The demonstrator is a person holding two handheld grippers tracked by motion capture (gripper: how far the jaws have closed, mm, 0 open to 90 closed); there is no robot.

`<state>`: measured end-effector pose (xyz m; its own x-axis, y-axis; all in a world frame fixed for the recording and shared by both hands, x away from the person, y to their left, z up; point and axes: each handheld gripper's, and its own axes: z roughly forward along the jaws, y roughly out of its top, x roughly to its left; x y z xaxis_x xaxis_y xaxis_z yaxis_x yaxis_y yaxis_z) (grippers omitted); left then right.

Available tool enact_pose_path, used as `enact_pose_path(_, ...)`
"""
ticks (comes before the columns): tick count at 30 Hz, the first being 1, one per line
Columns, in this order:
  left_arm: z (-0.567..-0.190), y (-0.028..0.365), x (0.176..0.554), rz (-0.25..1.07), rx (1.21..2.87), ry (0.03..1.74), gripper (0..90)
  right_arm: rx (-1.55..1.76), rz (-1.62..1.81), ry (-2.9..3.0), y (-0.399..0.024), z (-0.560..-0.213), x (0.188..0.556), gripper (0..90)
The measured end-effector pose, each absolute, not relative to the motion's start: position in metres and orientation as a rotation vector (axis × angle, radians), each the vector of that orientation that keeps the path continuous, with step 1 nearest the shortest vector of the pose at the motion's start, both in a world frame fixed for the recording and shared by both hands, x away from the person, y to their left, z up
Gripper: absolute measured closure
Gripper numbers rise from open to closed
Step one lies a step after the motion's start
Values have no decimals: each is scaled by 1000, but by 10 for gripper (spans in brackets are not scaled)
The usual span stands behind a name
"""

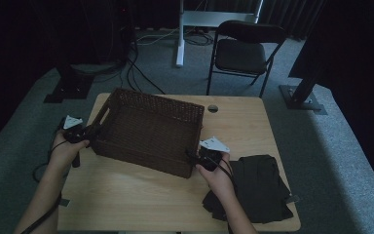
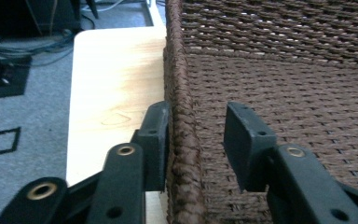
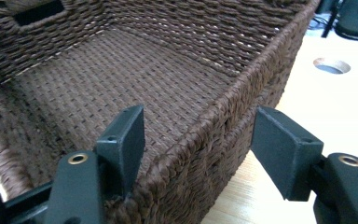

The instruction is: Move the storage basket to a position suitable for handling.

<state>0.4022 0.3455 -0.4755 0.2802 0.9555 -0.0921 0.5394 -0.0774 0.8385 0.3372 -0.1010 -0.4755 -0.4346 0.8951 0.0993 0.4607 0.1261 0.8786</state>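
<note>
Dim room, grey carpet, a folding chair [image 1: 244, 50] behind a light wooden table [image 1: 141, 200]; on the table sits a brown woven basket [image 1: 148, 131], empty, toward the left-centre of the top, with a folded dark cloth [image 1: 258, 187] lying well apart at the near right corner. The left gripper [image 1: 91, 131] straddles the basket's left end wall below the cut-out handle [image 1: 103, 116]: in the left gripper view the rim [image 2: 182, 116] runs between the jaws, the outer pad [image 2: 154, 140] touching the weave, the inner pad [image 2: 244, 140] standing clear inside, so the jaws are open about the rim, not clamped. The right gripper [image 1: 193, 157] straddles the near right corner; in the right gripper view both pads [image 3: 123, 140] stand off the rim [image 3: 223, 112], one inside and one outside, jaws open. Handling judgement: the basket is probably light, with stiff but slightly yielding walls; the braided rim is thick, rough and offers good friction, so slip is unlikely. The weave can crush or fray under hard pinching. Grip the rim at both ends, pads seated fully over the braid, and close evenly. Lift both sides together and keep them level; a one-sided lift would likely twist the frame.
</note>
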Motion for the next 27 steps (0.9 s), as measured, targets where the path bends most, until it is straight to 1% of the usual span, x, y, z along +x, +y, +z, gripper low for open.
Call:
enact_pose_path(1, -476, 345, 402, 636, 1728, 1375, 631, 1329, 1265, 1952, -100, -476, 337, 413)
enact_pose_path(3, -476, 345, 402, 632, 1729, 1379, 635, 1361, 1260, 1948, -98, -477, 337, 448)
enact_pose_path(4, -475, 344, 401, 631, 1732, 1379, 646, 1369, 1251, 1952, -96, -477, 337, 496)
enact_pose_path(5, -475, 345, 401, 644, 1740, 1381, 661, 1391, 1246, 1939, -95, -477, 336, 517)
enact_pose_path(7, -473, 346, 400, 626, 1741, 1412, 737, 1414, 1220, 1911, -93, -477, 335, 552)
enact_pose_path(10, -472, 346, 397, 613, 1719, 1446, 776, 1431, 1180, 1889, -90, -476, 335, 578)
enact_pose_path(15, -472, 344, 391, 609, 1709, 1472, 790, 1441, 1151, 1864, -88, -475, 335, 619)
enact_pose_path(17, -472, 343, 385, 616, 1713, 1475, 814, 1439, 1137, 1855, -88, -475, 335, 650)
enact_pose_path(20, -472, 343, 376, 611, 1700, 1479, 812, 1445, 1146, 1849, -90, -476, 336, 669)
enact_pose_path(24, -471, 340, 363, 655, 1710, 1496, 812, 1430, 1131, 1866, -90, -475, 334, 683)
enact_pose_path(27, -473, 341, 354, 648, 1679, 1508, 811, 1424, 1141, 1877, -91, -475, 332, 684)
